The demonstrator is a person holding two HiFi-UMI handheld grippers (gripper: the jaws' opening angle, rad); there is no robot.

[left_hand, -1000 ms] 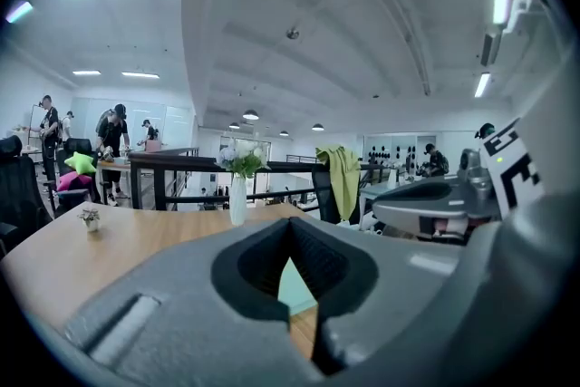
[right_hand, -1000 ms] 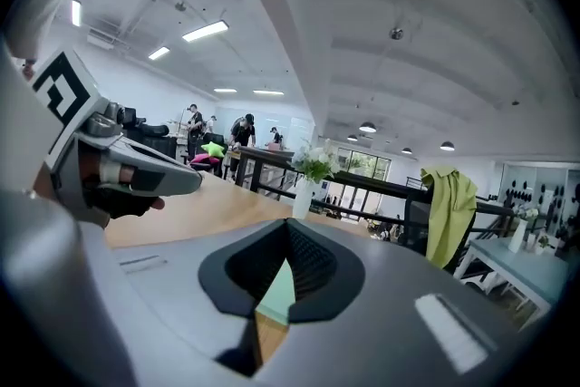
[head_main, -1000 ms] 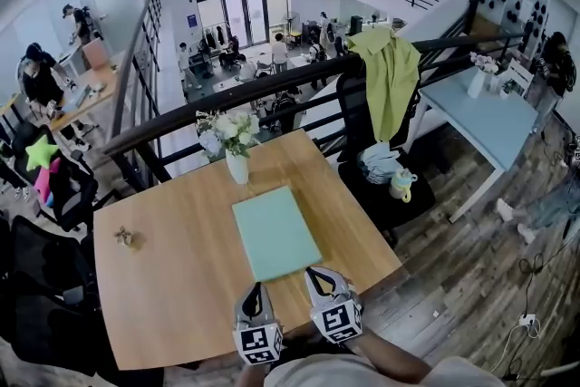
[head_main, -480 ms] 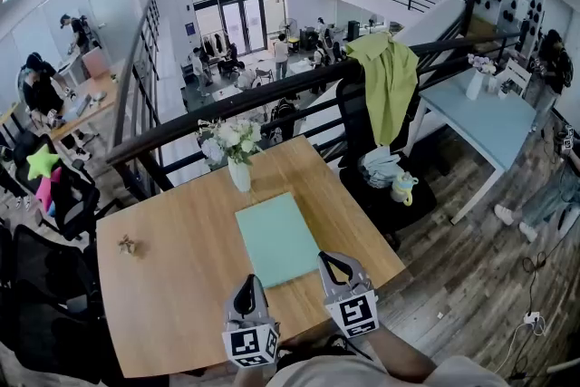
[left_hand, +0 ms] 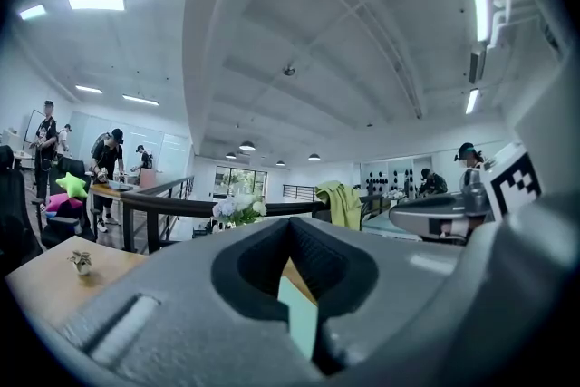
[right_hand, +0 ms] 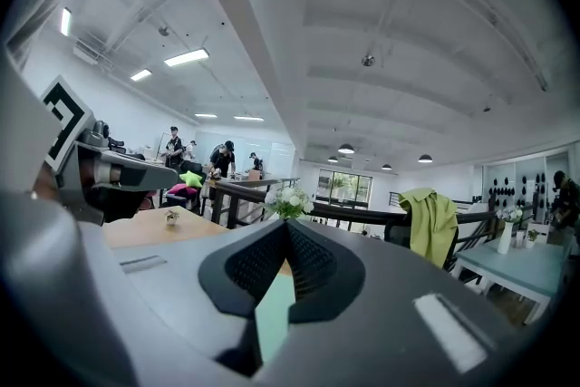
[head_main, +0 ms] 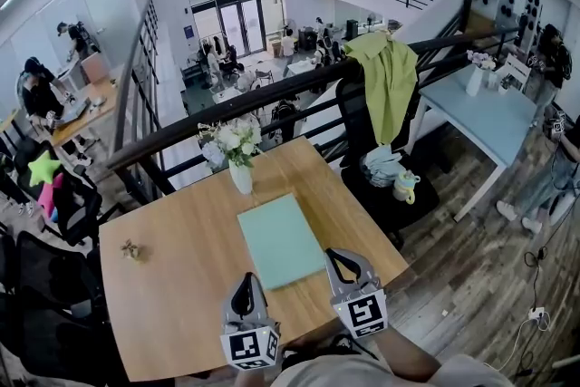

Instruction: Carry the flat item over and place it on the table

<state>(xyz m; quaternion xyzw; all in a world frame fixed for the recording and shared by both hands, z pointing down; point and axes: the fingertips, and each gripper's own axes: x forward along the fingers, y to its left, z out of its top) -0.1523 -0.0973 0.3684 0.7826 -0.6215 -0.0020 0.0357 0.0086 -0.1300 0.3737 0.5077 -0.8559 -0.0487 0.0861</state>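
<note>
Sheet (head_main: 281, 240) on table (head_main: 172, 295), left gripper (head_main: 245, 282), right gripper (head_main: 338, 256) flanking near edge

Grey moulded shells on left gripper (head_main: 245, 284) and right gripper (head_main: 338, 256), black ribbed lining inside the jaws. White cubes (head_main: 361, 314) printed with black square markers. Pale grey top (head_main: 344, 373).

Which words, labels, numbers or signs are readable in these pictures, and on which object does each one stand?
No text can be read.
Cubes on left gripper and right gripper: square black-and-white marker patterns only, no letters.
Blue sign beside the glass doors: too small to read.
Green flat item: blank.
</note>
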